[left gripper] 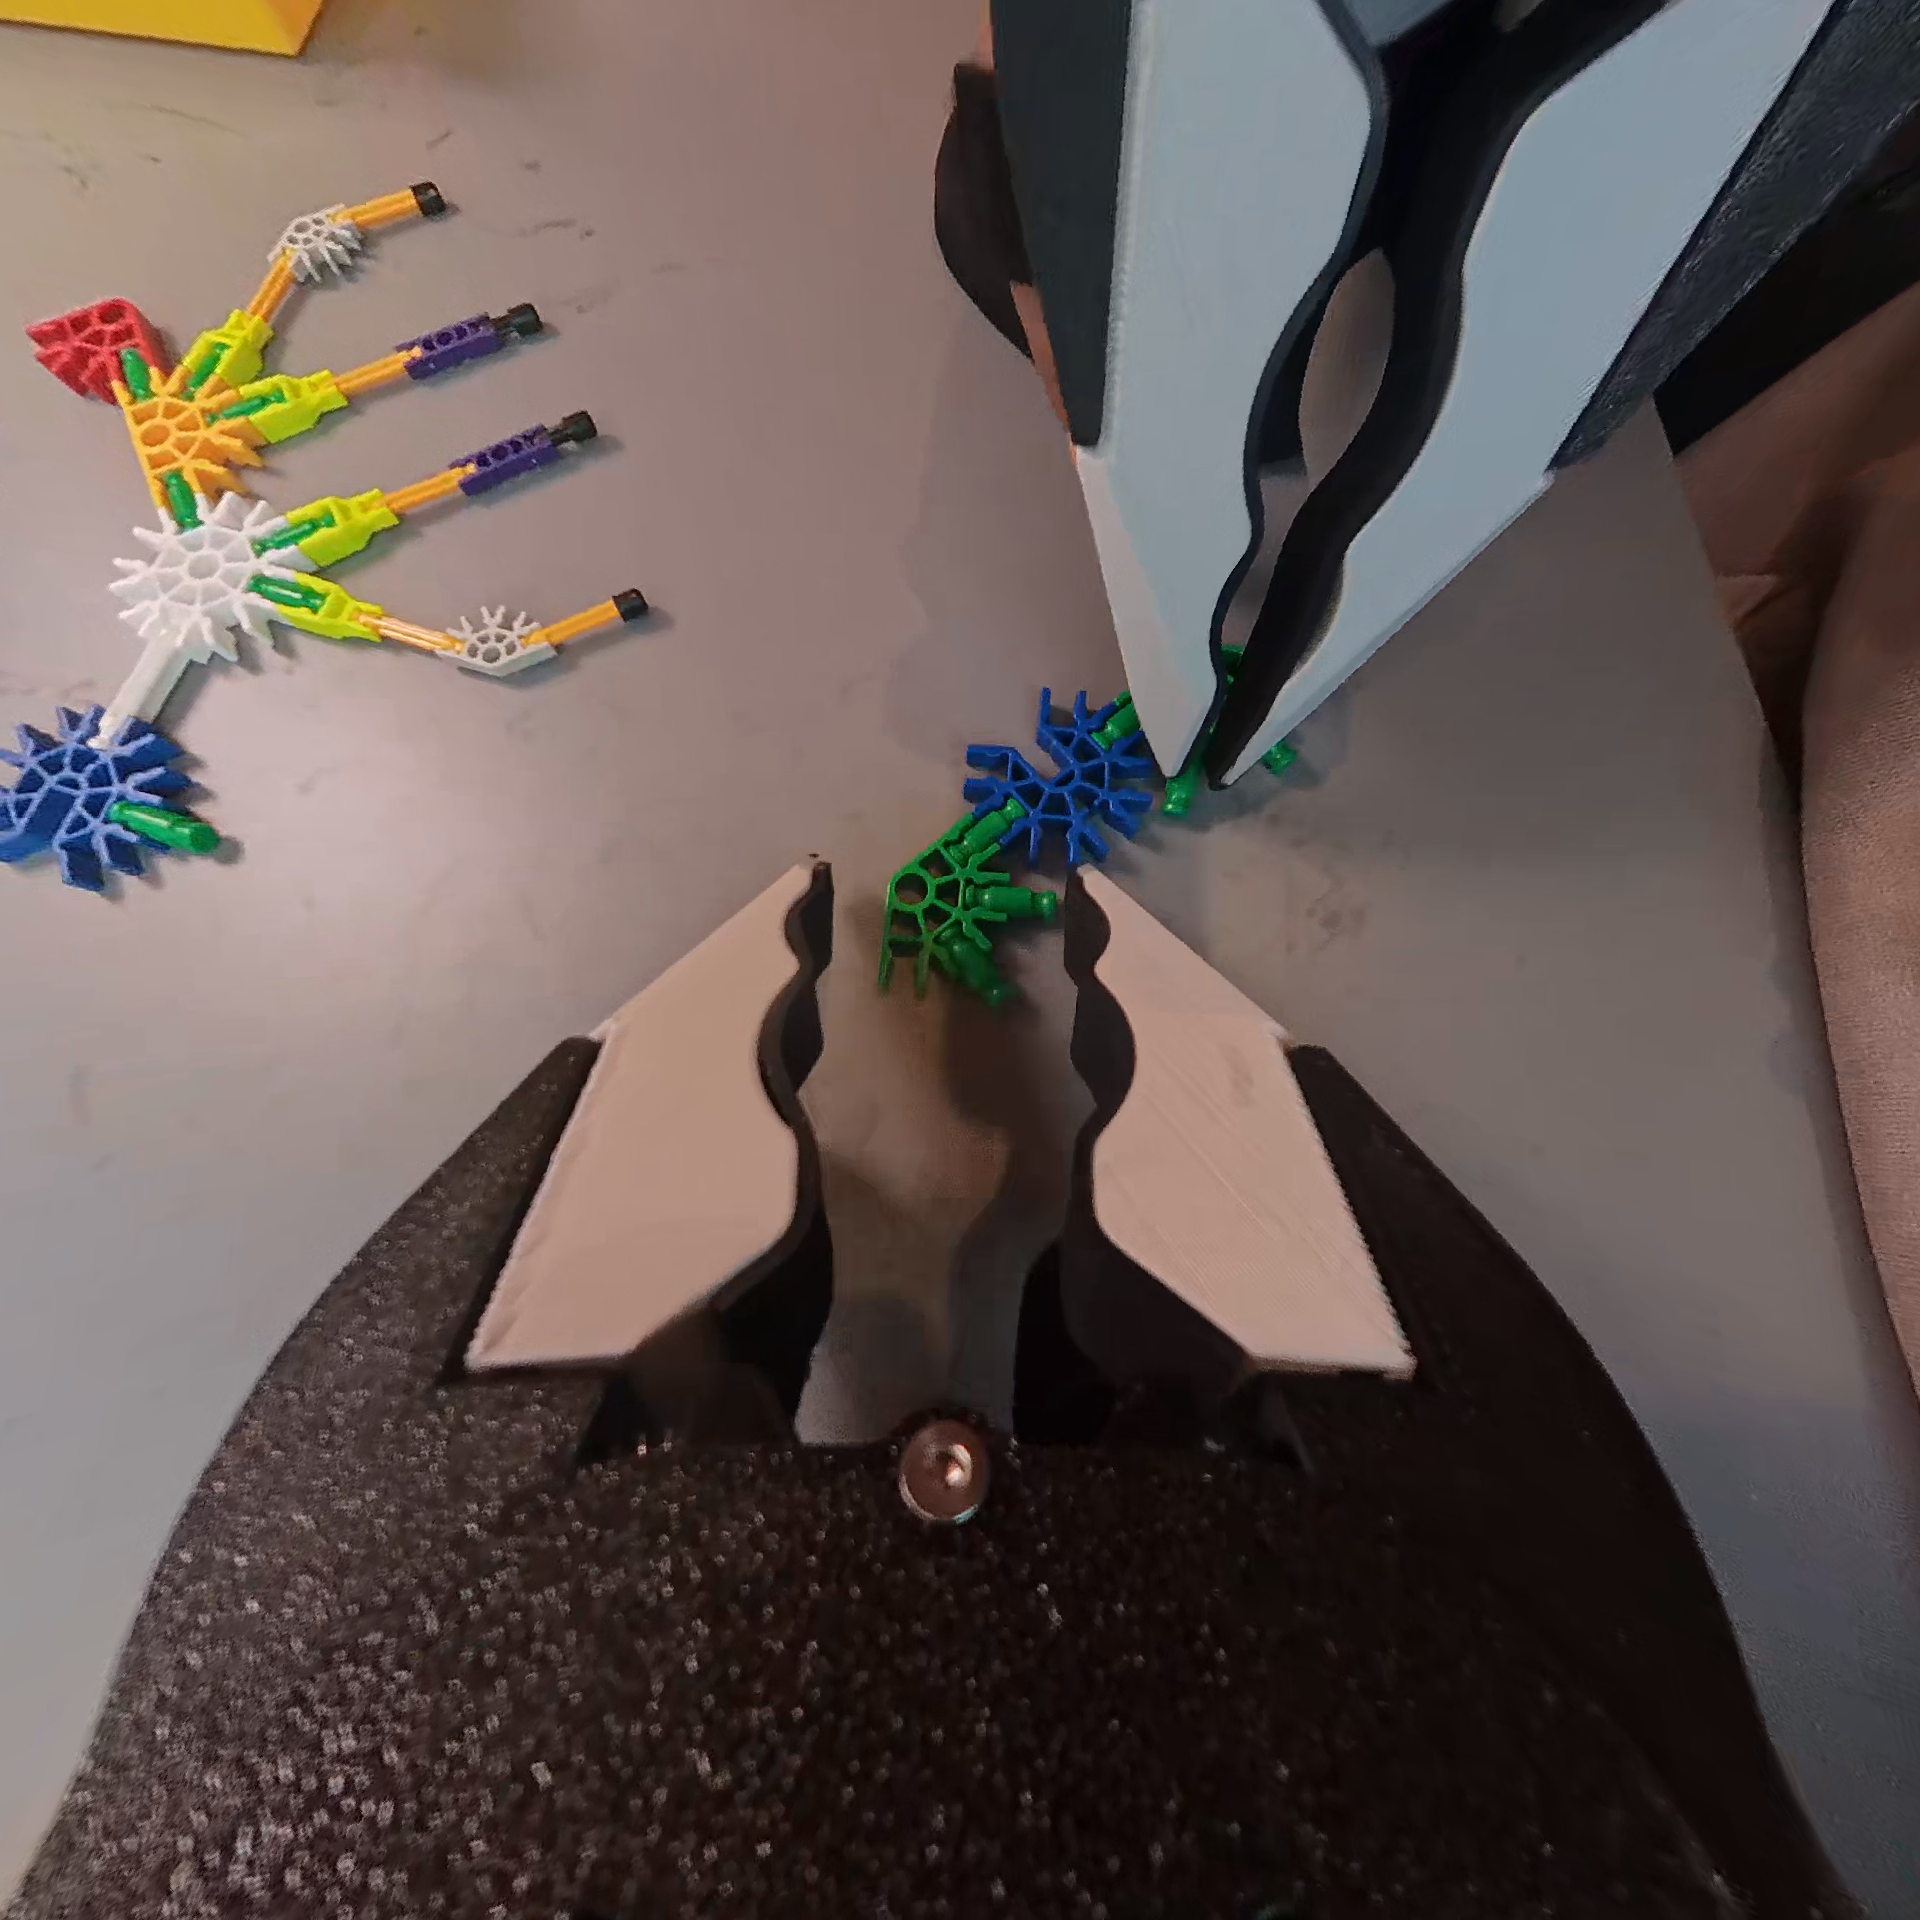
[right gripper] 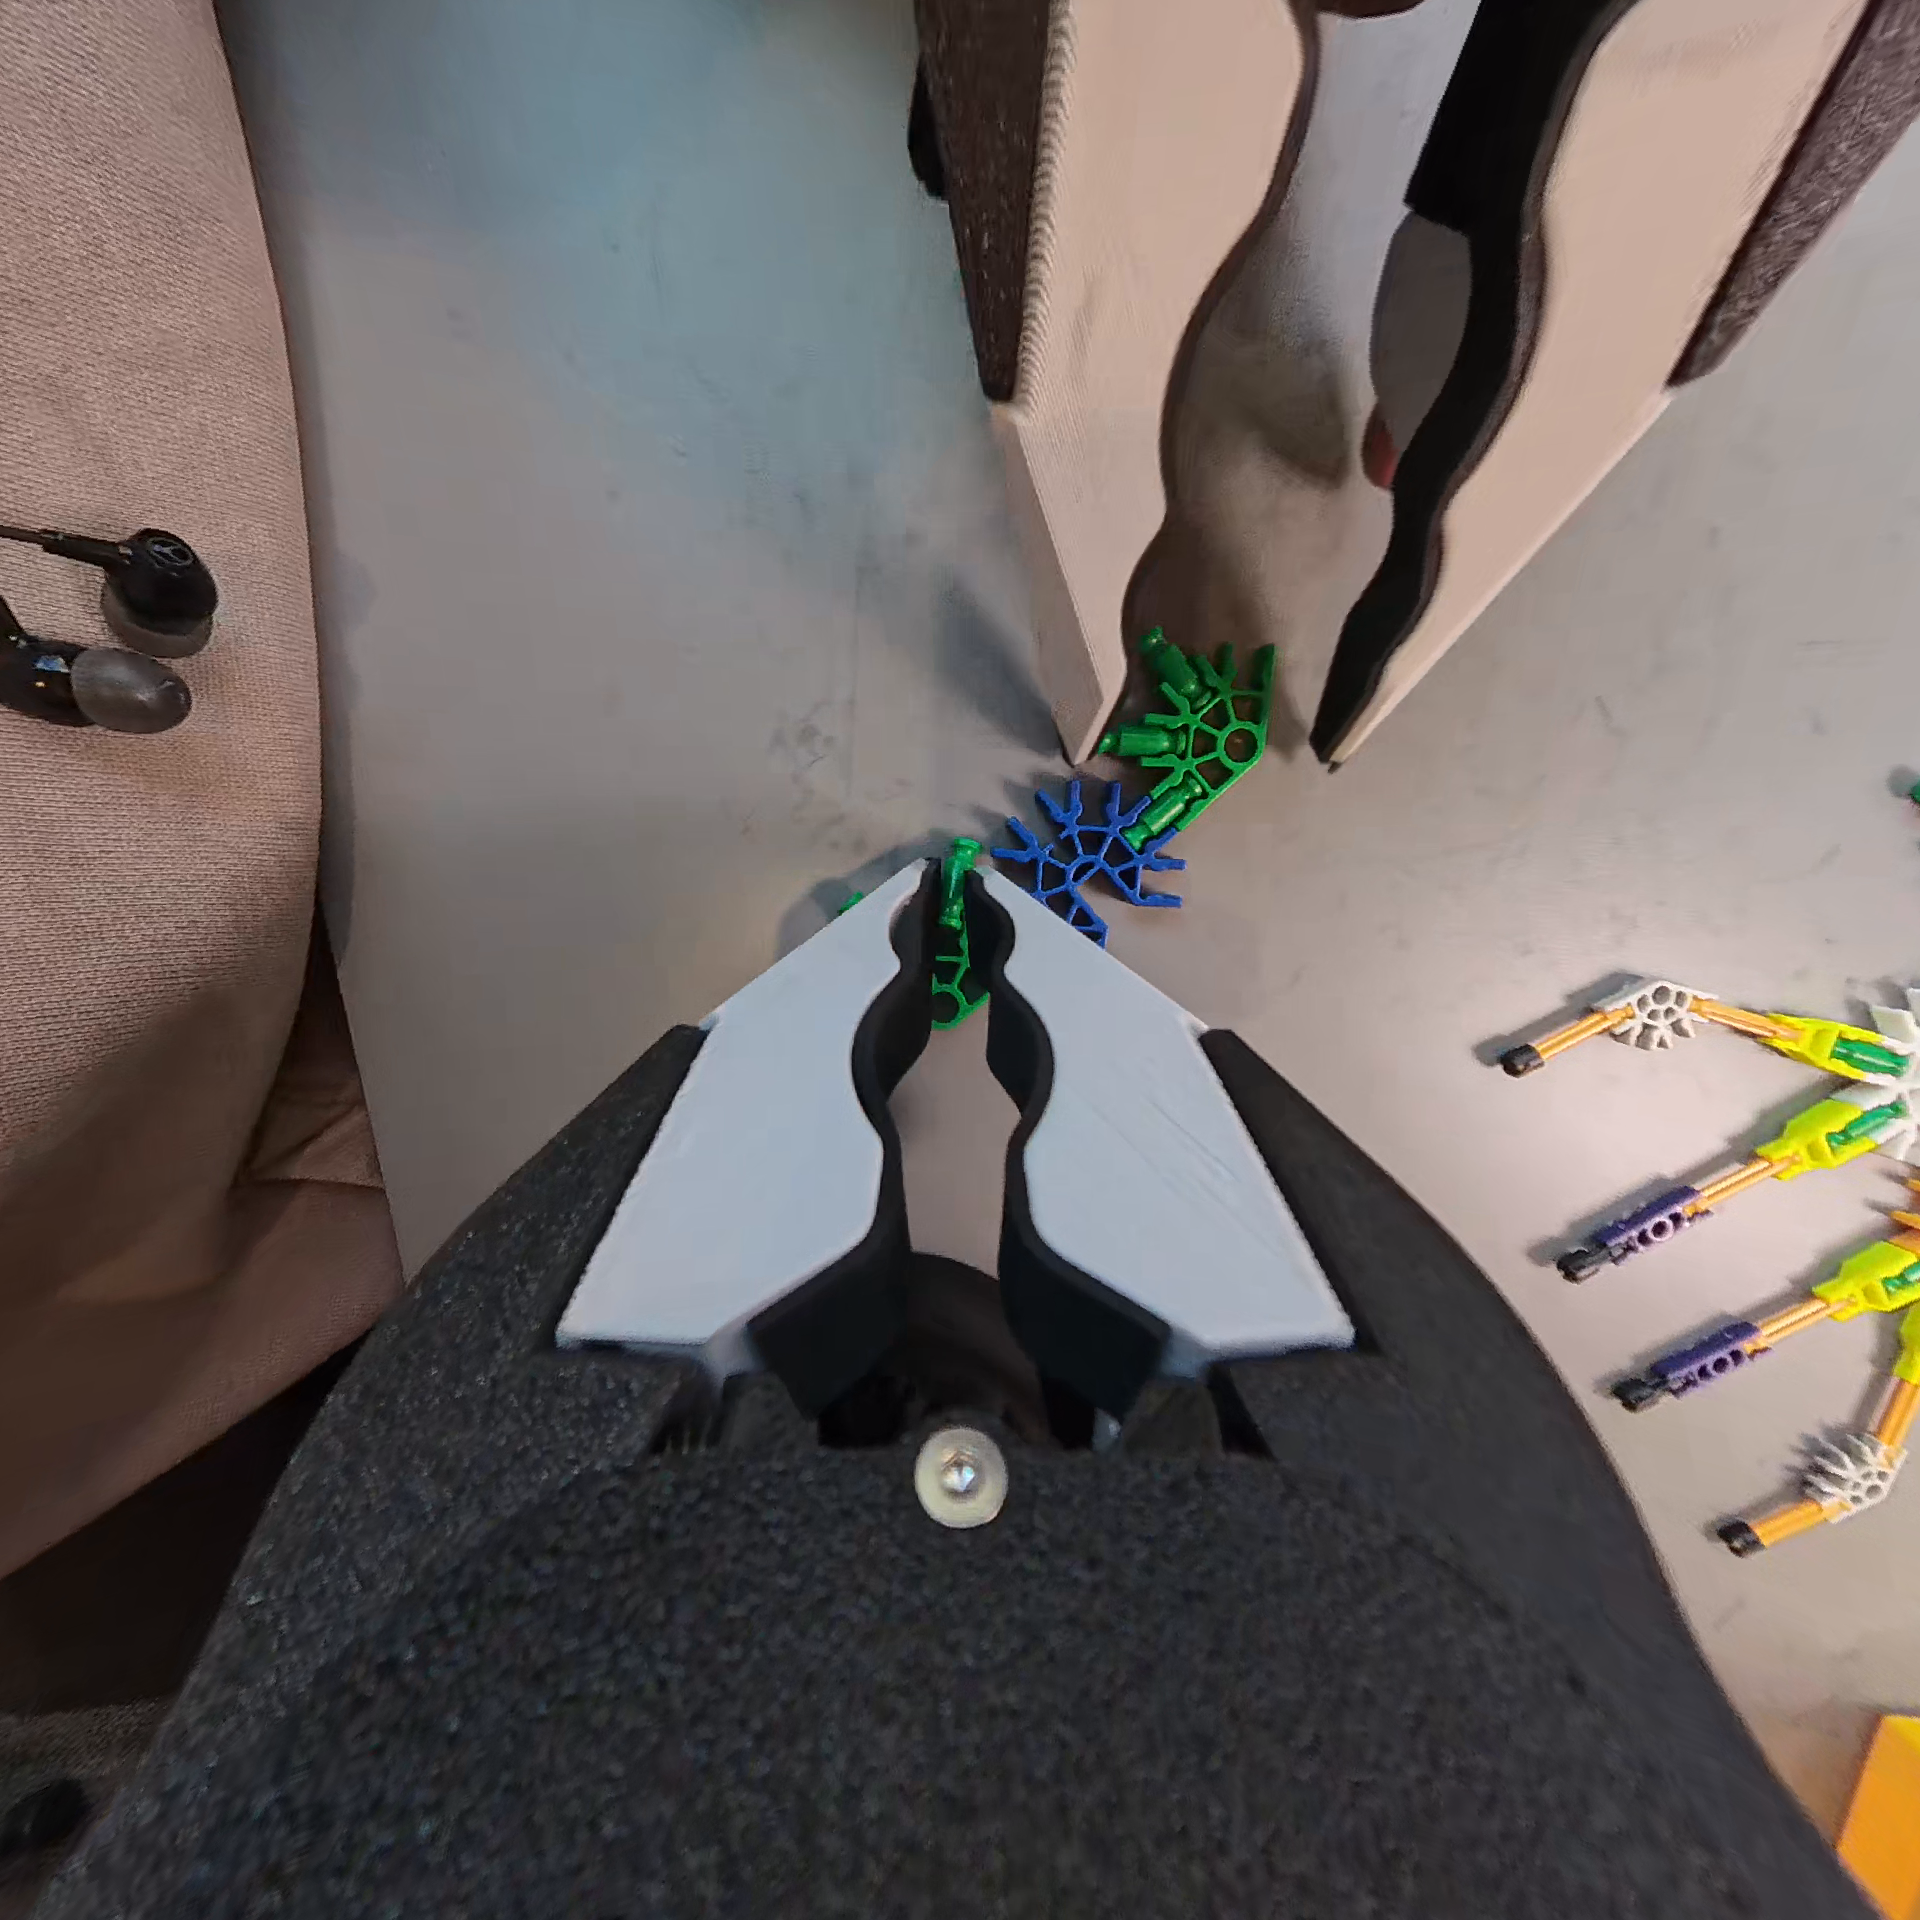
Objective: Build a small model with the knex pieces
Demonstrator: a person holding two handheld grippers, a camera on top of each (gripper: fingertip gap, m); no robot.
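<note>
A small toy assembly lies on the grey table: a blue snowflake connector (left gripper: 1060, 779) (right gripper: 1091, 862) joined by short green rods to a green fan connector at each end. My left gripper (left gripper: 948, 883) is open, its tips on either side of the near green connector (left gripper: 935, 925). It also shows in the right wrist view (right gripper: 1205, 756) around that connector (right gripper: 1216, 727). My right gripper (right gripper: 951, 871) is shut on the other green connector (right gripper: 956, 956), which its fingers mostly hide. In the left wrist view it (left gripper: 1208, 774) comes down from the top onto that piece (left gripper: 1177, 798).
A larger multicoloured rod-and-connector assembly (left gripper: 208, 520) (right gripper: 1818, 1195) lies flat farther along the table. A yellow box (left gripper: 260, 26) (right gripper: 1881, 1818) sits at the table's edge of view. Beige fabric (left gripper: 1849, 935) borders the table, with black earbuds (right gripper: 125, 623) on it.
</note>
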